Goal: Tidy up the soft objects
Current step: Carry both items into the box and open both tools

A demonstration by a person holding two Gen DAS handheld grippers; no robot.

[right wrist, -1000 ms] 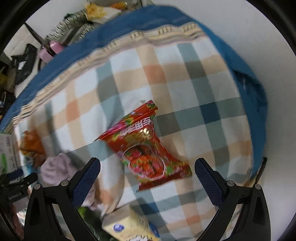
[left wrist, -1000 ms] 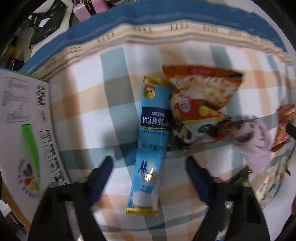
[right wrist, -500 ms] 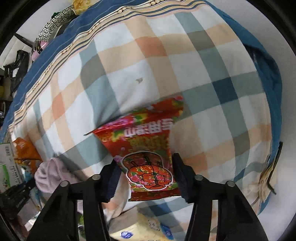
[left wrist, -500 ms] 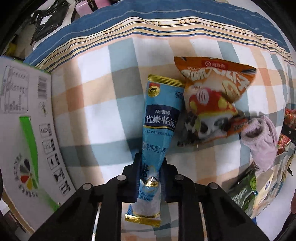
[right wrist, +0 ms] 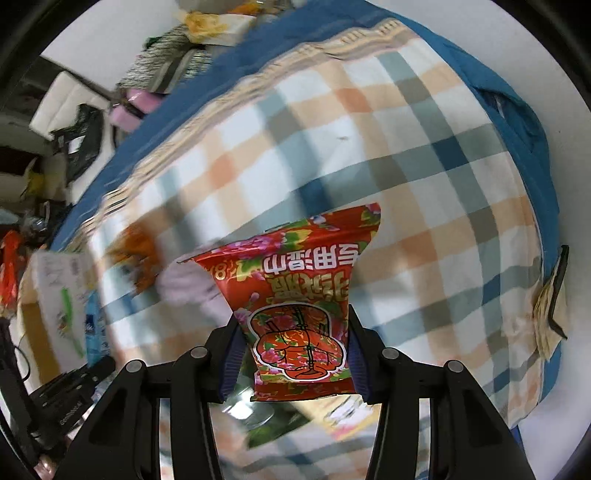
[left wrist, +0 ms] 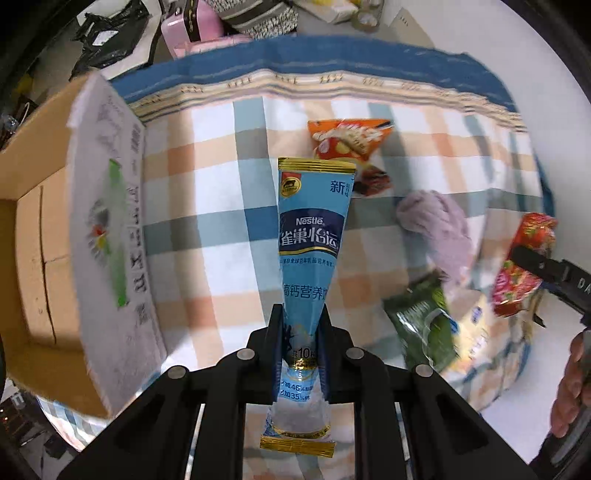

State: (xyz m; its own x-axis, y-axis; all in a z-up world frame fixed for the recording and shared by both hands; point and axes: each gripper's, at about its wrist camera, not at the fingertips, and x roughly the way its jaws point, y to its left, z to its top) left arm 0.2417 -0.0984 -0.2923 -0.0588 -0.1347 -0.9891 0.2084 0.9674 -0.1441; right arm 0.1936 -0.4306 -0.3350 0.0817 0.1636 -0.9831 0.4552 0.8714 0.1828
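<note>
My left gripper (left wrist: pixel 301 332) is shut on a long blue Nestle sachet pack (left wrist: pixel 312 236) and holds it lifted above the checked cloth (left wrist: pixel 221 206). My right gripper (right wrist: pixel 293 343) is shut on a red flowered wet-wipe pack (right wrist: pixel 303 295), also lifted off the cloth; that pack and the right gripper show at the right of the left wrist view (left wrist: pixel 524 266). An open cardboard box (left wrist: pixel 44 236) stands to the left of the left gripper. An orange snack bag (left wrist: pixel 351 144) and a lilac soft cloth bundle (left wrist: pixel 436 225) lie on the cloth.
A green packet (left wrist: pixel 424 325) and a pale yellow pack (left wrist: pixel 476 325) lie near the cloth's front right edge. Pink cases (left wrist: pixel 192 26) and bags sit beyond the blue far edge. The cloth's right edge drops to a white floor (right wrist: pixel 535 55).
Both grippers closed on their packs and lifted them off the cloth. The left gripper has pulled back and the box interior has come into view on the left.
</note>
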